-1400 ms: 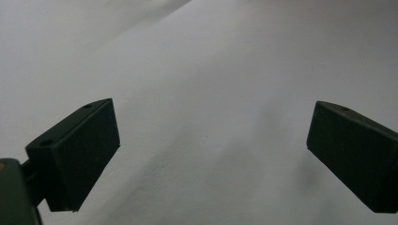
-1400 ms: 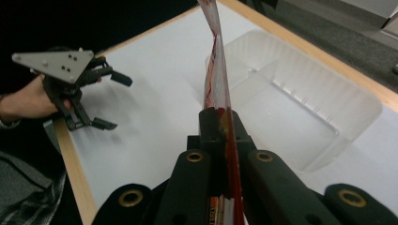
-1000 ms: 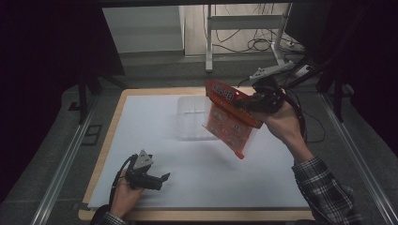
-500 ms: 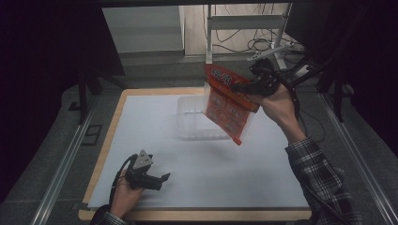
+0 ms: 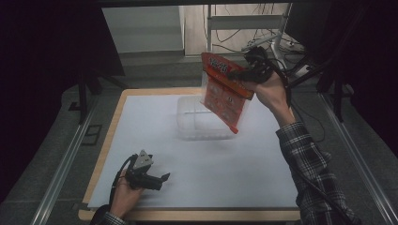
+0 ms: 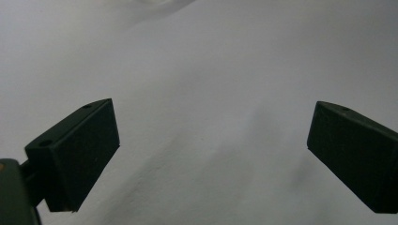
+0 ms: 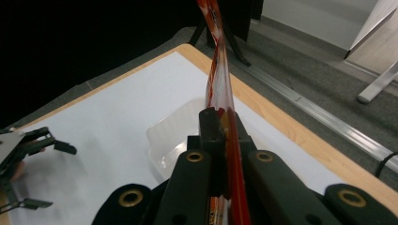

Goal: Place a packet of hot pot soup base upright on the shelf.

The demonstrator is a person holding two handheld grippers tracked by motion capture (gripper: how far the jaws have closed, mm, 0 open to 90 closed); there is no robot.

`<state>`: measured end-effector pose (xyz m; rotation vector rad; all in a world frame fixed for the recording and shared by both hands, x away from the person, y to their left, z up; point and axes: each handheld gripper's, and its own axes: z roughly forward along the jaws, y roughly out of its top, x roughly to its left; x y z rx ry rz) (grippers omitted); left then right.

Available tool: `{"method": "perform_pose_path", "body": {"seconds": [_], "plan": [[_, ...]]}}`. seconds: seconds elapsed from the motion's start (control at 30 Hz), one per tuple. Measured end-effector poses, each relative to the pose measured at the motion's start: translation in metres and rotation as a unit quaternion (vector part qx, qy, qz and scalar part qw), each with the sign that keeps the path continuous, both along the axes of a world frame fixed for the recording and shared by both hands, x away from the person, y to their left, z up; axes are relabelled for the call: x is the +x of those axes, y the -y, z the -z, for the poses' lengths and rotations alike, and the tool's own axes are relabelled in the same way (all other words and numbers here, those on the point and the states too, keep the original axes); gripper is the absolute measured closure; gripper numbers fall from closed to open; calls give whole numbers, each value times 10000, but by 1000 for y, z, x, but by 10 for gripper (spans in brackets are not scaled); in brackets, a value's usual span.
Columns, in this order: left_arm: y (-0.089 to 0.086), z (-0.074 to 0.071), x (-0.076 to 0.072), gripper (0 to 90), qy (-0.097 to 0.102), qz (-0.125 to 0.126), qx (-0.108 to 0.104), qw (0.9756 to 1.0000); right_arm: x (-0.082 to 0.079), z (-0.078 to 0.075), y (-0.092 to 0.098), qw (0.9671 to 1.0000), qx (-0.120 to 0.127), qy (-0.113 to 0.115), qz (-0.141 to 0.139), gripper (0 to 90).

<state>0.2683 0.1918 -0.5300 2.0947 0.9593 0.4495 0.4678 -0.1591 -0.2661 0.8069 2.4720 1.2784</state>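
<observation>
A red and orange snack bag point(image 5: 223, 91) hangs tilted in the air over a clear plastic container point(image 5: 202, 119) at the back middle of the white table. My right gripper point(image 5: 241, 75) is shut on the bag's upper edge. In the right gripper view the bag point(image 7: 218, 79) rises edge-on from between the pressed jaws point(image 7: 224, 117), with the container point(image 7: 173, 136) below it. My left gripper point(image 5: 161, 182) rests near the table's front left, open, with nothing between its jaws. The left gripper view shows it point(image 6: 211, 154) over bare white surface.
The white sheet point(image 5: 263, 178) covers a table with a wooden rim point(image 5: 112, 126). Metal rails point(image 5: 65, 164) run along both sides. Table legs and cables point(image 5: 263, 42) lie on the floor beyond the far edge.
The right hand has carried the bag up and toward the far side of the table, over the container. The left gripper has stayed put.
</observation>
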Motion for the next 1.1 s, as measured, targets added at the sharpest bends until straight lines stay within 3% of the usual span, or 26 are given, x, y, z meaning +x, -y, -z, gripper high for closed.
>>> {"method": "perform_pose_path", "body": {"seconds": [0.4, 0.9, 1.1], "plan": [[0, 1, 0, 22, -3, -11, 16, 10000, 28, 4, -10, 10000, -31, 70, 33, 889], [1, 2, 1, 23, -32, -25, 65, 10000, 52, 47, -25, 9994, -145, -297, 50, 889], [1, 2, 1, 23, -24, -21, 76, 10000, 59, 55, -26, 9991, -136, -388, 111, 888]]}}
